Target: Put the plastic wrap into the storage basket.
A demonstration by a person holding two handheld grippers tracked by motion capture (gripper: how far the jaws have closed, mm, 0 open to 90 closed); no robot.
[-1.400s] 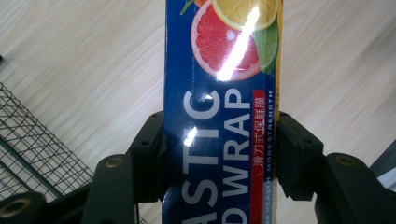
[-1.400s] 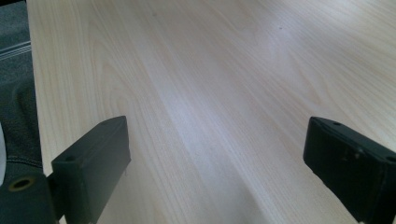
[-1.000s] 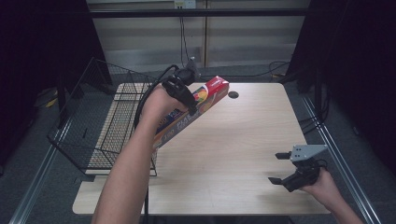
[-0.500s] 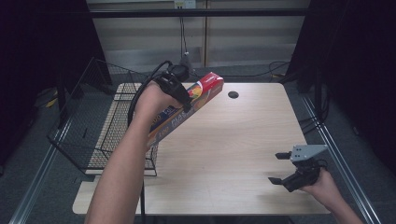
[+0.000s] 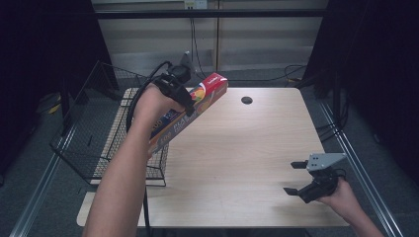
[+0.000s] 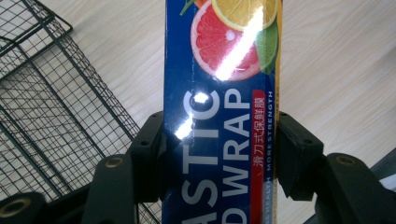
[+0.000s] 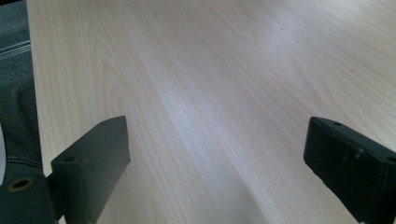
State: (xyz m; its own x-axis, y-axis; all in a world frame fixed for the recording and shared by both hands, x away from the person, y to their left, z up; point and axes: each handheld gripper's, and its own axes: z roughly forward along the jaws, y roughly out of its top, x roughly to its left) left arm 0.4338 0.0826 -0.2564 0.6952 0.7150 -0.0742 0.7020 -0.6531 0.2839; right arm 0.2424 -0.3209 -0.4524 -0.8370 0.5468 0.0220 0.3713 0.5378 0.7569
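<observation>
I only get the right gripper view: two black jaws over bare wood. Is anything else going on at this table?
Observer: Yes. The left gripper is shut on a long box, held up at a tilt above the table.
Operator: What sort of box?
Observer: The left gripper view reads PLASTIC WRAP on blue card, with citrus slices printed above.
Operator: Where is it heading?
Observer: I can't say; it hangs over the table's left edge, beside a wire basket.
Operator: And my gripper?
Observer: The right gripper sits open, low at the table's near right corner.
</observation>
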